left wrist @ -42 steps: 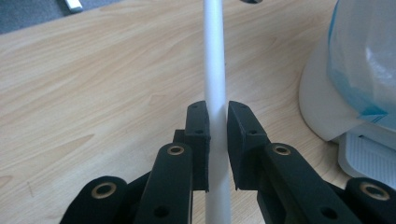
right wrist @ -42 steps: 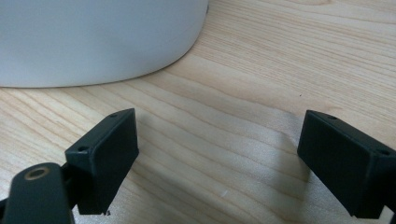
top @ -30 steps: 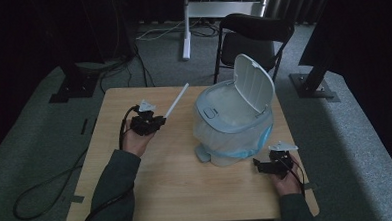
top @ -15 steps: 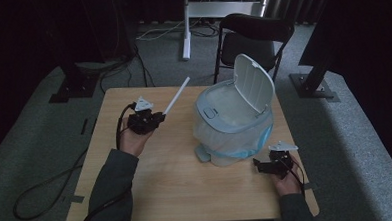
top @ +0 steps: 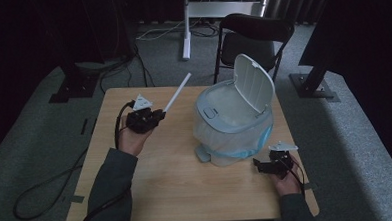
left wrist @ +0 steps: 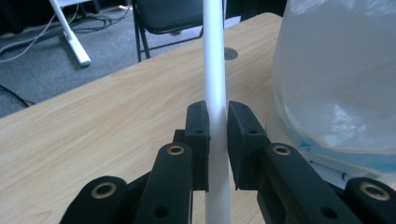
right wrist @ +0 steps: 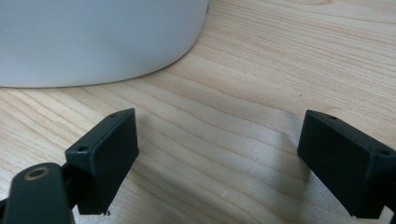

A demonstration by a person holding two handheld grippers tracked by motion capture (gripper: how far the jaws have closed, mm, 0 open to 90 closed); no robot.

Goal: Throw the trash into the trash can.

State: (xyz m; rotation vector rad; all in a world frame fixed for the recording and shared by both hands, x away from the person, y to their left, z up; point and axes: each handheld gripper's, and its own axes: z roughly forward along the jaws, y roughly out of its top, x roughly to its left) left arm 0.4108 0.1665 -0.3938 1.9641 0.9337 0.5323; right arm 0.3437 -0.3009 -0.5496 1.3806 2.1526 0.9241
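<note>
White stick [left wrist: 214,70] sits clamped between the jaws of the left gripper [top: 156,114], its free end slanting up and away over the far left part of the table [top: 177,186], towards the bin [top: 234,124]. That bin, lined with a pale bag edged in blue, stands right of the table's middle with its lid [top: 255,85] tipped up. At the near right corner the right gripper [top: 262,166] rests low by the bin's base, jaws spread wide with nothing but bare wood between them.
</note>
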